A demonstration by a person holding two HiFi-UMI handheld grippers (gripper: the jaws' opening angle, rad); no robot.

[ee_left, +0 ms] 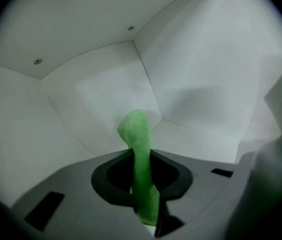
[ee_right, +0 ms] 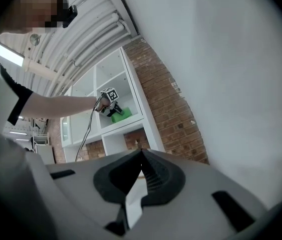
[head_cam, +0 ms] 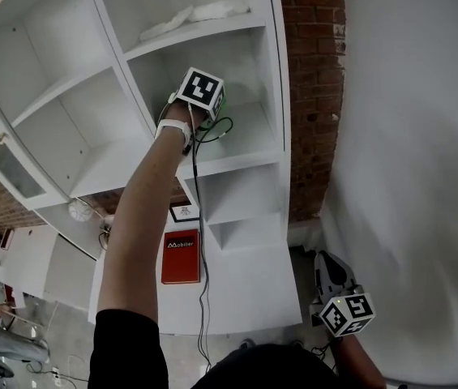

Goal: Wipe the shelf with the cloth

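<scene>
My left gripper (head_cam: 212, 109) reaches into a middle compartment of the white shelf unit (head_cam: 241, 154), low over its board. It is shut on a green cloth (ee_left: 140, 146), which stands up between the jaws toward the compartment's back corner. In the head view only a sliver of the cloth (head_cam: 221, 102) shows beside the marker cube. The right gripper view shows the cloth (ee_right: 121, 114) lying on that board under the left gripper (ee_right: 112, 105). My right gripper (ee_right: 141, 154) hangs low at the right (head_cam: 331, 272), shut with nothing in it, away from the shelf.
A crumpled white cloth (head_cam: 196, 14) lies on the board above. Lower down stand a red box (head_cam: 181, 256), a small framed picture (head_cam: 184, 211) and a round clock (head_cam: 80, 210). A brick wall (head_cam: 314, 96) and a white wall (head_cam: 415, 177) close the right side.
</scene>
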